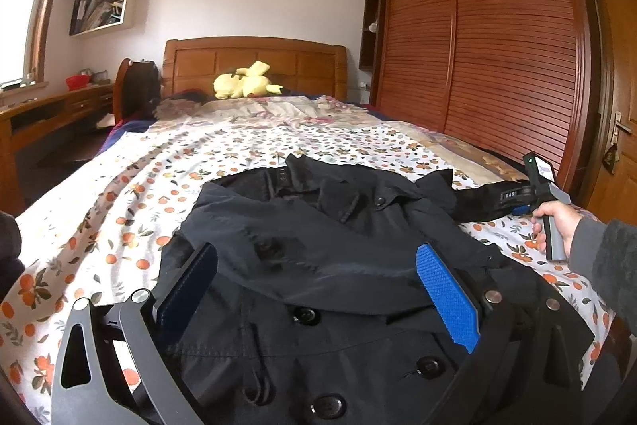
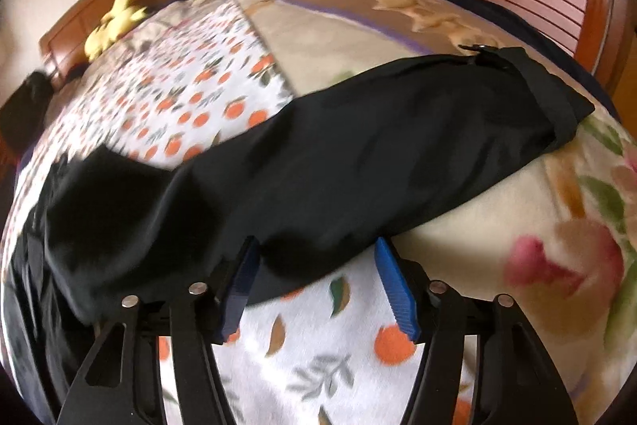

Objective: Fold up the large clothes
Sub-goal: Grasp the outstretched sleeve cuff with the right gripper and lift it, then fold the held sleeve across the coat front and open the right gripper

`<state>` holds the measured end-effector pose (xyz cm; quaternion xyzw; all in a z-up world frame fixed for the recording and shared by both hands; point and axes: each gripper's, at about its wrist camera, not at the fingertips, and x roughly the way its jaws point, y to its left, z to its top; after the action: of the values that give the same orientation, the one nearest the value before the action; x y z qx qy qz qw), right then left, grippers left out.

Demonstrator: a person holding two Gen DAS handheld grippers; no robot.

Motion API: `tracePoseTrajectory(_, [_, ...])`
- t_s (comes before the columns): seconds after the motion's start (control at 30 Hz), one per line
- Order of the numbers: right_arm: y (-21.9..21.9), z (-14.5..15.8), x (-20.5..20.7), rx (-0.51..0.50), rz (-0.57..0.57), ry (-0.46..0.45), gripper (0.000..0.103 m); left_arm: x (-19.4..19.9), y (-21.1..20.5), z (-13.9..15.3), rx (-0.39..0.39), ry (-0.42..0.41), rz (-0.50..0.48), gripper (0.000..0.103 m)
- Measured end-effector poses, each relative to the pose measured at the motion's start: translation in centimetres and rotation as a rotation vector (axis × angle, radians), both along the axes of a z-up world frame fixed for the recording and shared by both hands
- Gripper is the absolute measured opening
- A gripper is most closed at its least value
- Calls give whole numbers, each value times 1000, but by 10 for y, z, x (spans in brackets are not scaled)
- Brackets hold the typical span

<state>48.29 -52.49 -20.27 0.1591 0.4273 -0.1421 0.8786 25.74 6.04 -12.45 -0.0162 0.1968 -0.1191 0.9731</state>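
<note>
A large black buttoned coat (image 1: 318, 265) lies spread on the bed, collar toward the headboard. One folded-in part lies across its chest. My left gripper (image 1: 318, 265) is open, its blue pads (image 1: 446, 297) spread above the coat's chest, holding nothing. The coat's right sleeve (image 2: 358, 146) stretches out to the right across the bed, its cuff (image 2: 557, 94) at the far end. My right gripper (image 2: 314, 257) is open, its tips at the sleeve's near edge, not closed on it. The right gripper also shows in the left wrist view (image 1: 529, 202), in a hand by the sleeve end.
The bed has an orange-fruit print sheet (image 1: 159, 166) and a floral blanket (image 2: 517, 265). A yellow plush toy (image 1: 247, 82) lies by the wooden headboard (image 1: 254, 62). A wooden wardrobe (image 1: 497, 46) stands right of the bed, a desk (image 1: 47, 114) left.
</note>
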Motion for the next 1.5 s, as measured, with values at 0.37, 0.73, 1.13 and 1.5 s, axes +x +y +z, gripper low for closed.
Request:
tracePoseTrajectory(0.37, [51,88,-7,-177,135,-227,4,8,5,-3,-6,23,6,101])
tracePoseTrajectory(0.73, [224,165,-58,-174,615,-422,3,1,0,-3,24,5,0,101])
tracePoseTrajectory(1.13, [301,101,-79,-150,791,-182,4,-6,10,2,12,-4,-1,101])
tracePoseTrajectory(1.5, [308,82,-132,-184,872,-130,32,-8,13,5,11,-10,3,101])
